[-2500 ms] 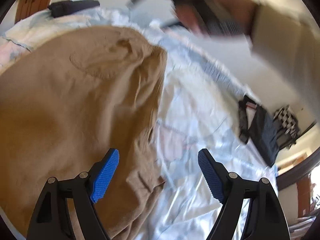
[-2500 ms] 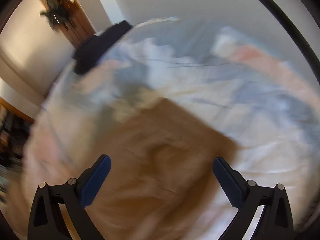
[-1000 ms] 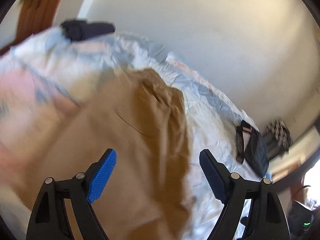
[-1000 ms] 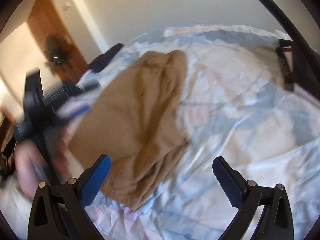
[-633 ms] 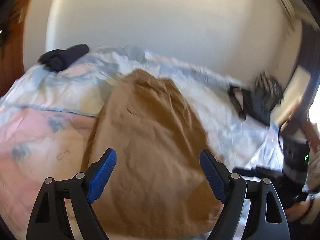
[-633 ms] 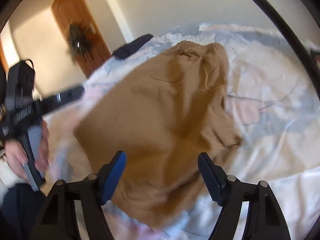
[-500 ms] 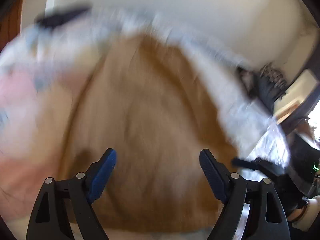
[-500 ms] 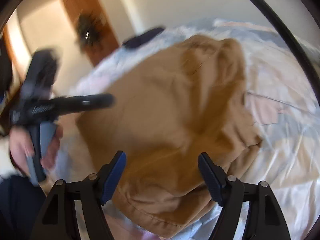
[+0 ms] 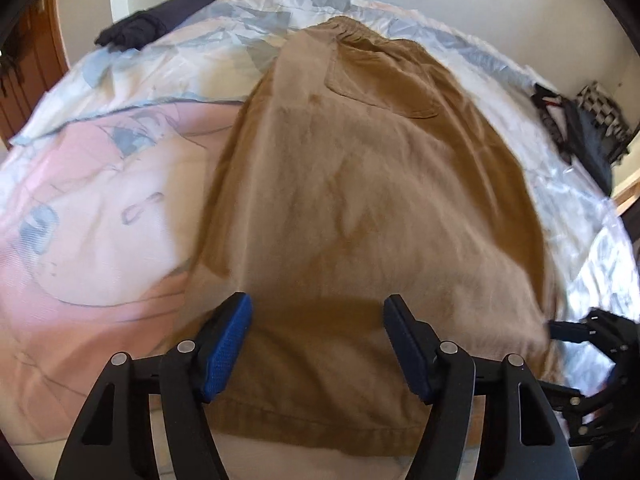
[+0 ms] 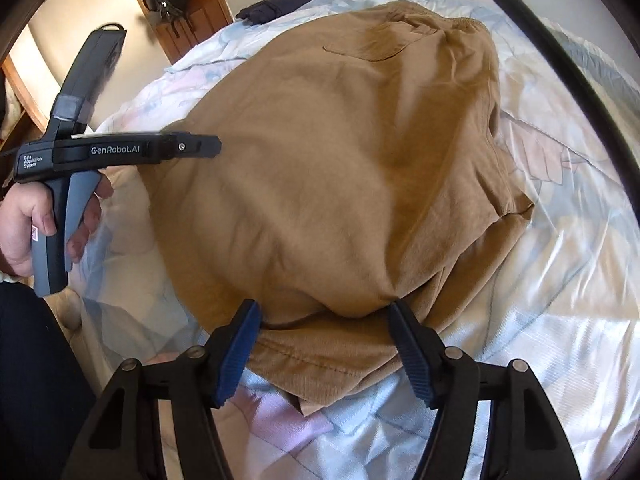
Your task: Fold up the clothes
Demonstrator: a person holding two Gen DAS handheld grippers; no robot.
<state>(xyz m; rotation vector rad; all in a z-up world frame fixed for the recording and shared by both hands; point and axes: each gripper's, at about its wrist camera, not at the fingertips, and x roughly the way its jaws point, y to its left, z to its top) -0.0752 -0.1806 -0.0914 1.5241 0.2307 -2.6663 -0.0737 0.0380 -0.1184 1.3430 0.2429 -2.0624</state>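
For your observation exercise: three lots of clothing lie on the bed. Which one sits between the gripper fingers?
The tan garment, spread out mid-bed under both grippers. The dark bundle lies at the far corner; the black clothes lie at the right edge.

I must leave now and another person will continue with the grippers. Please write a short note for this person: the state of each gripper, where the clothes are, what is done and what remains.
Left gripper: open, jaws have just been closing, over the near hem of the tan garment; no grip visible.
Right gripper: open, jaws also just closing, straddling a bulge of cloth at the garment's near right corner, not pinched.
The garment lies spread on the bedsheet, waistband and pocket at the far end, right side bunched.
Dark folded clothes sit at the far corner.
Done: the garment is laid out.
Left: grip the hem, then fold.
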